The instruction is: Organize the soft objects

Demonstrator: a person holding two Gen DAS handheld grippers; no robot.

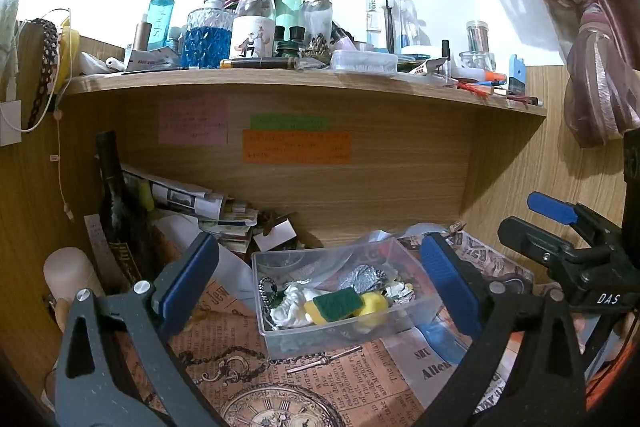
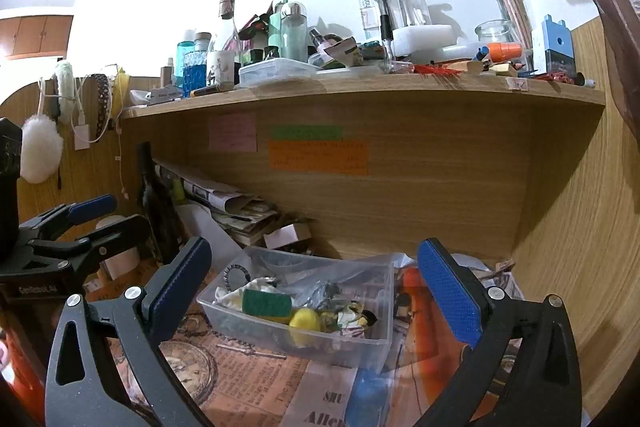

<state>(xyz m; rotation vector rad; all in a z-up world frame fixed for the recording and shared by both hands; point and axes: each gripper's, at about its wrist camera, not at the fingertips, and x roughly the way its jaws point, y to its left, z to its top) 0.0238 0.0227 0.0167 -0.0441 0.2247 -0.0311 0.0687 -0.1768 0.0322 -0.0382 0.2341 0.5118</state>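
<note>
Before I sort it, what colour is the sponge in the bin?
Yellow with a green scrubbing top: sponge inside the clear bin, clearest in the left wrist view.

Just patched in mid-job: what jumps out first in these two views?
The clear plastic bin at centre on the newspaper-print mat, holding a green-and-yellow sponge and a yellow ball. Both the left gripper and right gripper hang open before it. Above, the wooden shelf is crammed with bottles.

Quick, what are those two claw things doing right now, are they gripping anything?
Left gripper: open, holding nothing, above the clear plastic box.
Right gripper: open, holding nothing, facing the same box.
</note>
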